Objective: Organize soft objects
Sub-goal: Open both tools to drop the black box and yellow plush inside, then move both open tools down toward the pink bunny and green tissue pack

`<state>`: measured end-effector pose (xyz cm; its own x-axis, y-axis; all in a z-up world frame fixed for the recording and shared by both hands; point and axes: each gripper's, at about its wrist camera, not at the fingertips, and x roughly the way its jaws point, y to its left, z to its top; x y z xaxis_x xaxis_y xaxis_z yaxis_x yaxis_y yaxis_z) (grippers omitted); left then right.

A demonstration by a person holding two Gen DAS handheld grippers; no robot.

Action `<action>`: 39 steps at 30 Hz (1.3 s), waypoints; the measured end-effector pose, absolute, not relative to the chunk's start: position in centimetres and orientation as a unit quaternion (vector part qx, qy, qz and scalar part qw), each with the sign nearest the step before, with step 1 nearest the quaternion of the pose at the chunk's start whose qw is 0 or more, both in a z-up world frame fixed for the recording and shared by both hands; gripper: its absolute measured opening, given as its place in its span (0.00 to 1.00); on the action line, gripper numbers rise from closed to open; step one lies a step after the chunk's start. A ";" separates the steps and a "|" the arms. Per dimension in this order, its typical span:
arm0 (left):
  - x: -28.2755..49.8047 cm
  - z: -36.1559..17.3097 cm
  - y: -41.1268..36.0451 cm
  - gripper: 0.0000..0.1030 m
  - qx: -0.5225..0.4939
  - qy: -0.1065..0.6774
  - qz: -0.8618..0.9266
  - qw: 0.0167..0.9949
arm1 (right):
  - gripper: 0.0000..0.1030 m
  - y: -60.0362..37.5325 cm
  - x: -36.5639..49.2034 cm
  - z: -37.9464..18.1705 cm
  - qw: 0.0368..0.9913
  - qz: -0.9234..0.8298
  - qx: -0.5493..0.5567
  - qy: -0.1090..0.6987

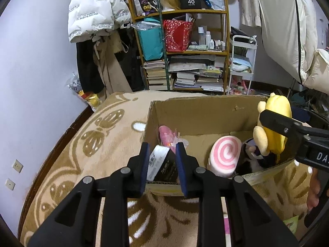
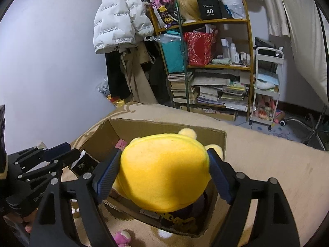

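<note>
An open cardboard box (image 1: 197, 115) stands on a beige patterned blanket. Inside it lie a pink-and-white swirl plush (image 1: 225, 154), a pink toy (image 1: 166, 134), a dark plush (image 1: 257, 158) and a black-and-white packet (image 1: 162, 164). My left gripper (image 1: 162, 150) is open and empty, just above the box's near rim. My right gripper (image 2: 164, 164) is shut on a yellow plush (image 2: 164, 173) and holds it over the box (image 2: 115, 133). The yellow plush also shows at the right of the left wrist view (image 1: 273, 123).
A pink plush (image 2: 121, 237) lies on the blanket (image 1: 82, 154) in front of the box. Behind stand a wooden shelf (image 1: 185, 51) with books and bags, a white cart (image 1: 242, 65), hanging coats (image 1: 96, 14) and a lilac wall.
</note>
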<state>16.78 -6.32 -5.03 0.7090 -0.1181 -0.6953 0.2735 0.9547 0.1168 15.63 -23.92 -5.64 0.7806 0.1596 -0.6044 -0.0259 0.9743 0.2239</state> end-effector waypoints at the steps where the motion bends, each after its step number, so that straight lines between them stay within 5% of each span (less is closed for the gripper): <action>1: 16.8 -5.2 -6.2 0.27 0.103 0.372 -0.106 0.917 | 0.87 -24.0 15.6 -5.7 0.937 0.050 0.103 0.329; 4: 16.7 -5.4 -6.0 0.42 0.094 0.381 -0.107 0.914 | 0.89 -24.0 15.3 -5.7 0.937 0.053 0.104 0.330; 6: 16.5 -5.3 -5.9 0.54 0.093 0.385 -0.103 0.912 | 0.99 -23.9 15.0 -5.6 0.937 0.054 0.104 0.329; 11: 16.2 -4.8 -5.2 0.55 0.078 0.392 -0.100 0.911 | 1.00 -23.8 14.2 -5.0 0.938 0.051 0.111 0.325; 16: 14.6 -3.8 -4.4 0.77 0.073 0.388 -0.095 0.914 | 1.00 -24.1 12.9 -4.2 0.937 0.045 0.121 0.324; 27: 9.5 -1.3 -3.5 0.94 0.097 0.382 -0.083 0.915 | 1.00 -24.3 8.5 -1.8 0.932 0.028 0.142 0.331; 39: 6.2 -0.6 -3.0 0.95 0.087 0.423 -0.096 0.897 | 1.00 -23.8 3.4 -1.4 0.919 -0.004 0.145 0.367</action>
